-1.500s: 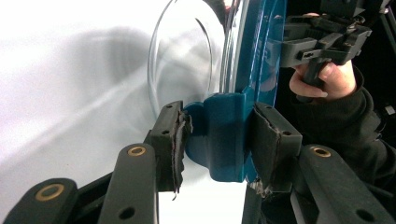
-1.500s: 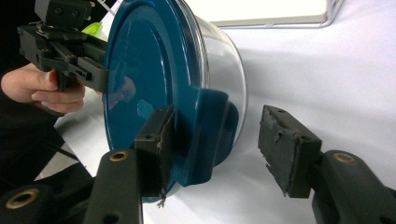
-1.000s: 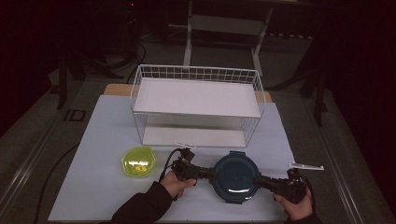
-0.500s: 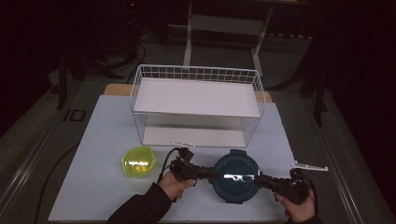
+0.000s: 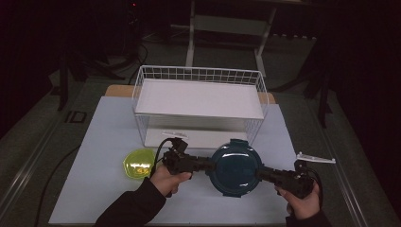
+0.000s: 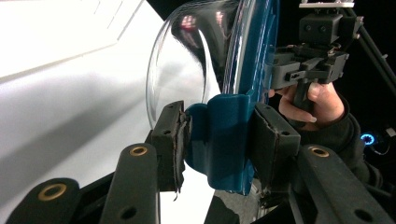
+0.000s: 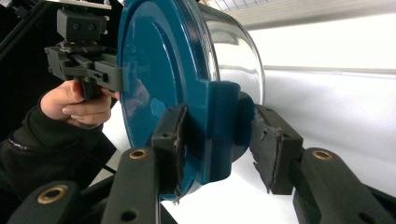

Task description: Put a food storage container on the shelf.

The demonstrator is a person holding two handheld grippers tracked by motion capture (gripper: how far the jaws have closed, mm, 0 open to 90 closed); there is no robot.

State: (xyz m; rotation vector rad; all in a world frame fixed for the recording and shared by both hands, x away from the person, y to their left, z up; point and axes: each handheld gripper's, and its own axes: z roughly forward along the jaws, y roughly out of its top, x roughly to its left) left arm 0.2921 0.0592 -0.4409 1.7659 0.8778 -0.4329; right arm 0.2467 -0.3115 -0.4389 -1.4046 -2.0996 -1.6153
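We find no readable text, label, brand, number or sign anywhere: none on the round dark-blue lidded glass container [image 5: 235,169], none on the white wire basket [image 5: 198,101].

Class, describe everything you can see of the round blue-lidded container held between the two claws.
The container is a round bowl of clear, glass-like material under a glossy dark teal lid that looks like plastic. The lid has flap-like clip tabs at its rim. The left claw grips one tab; the right claw has the opposite tab between its jaws, one pad pressing and the other slightly off. It is held flat in front of the white wire basket, above the white table.
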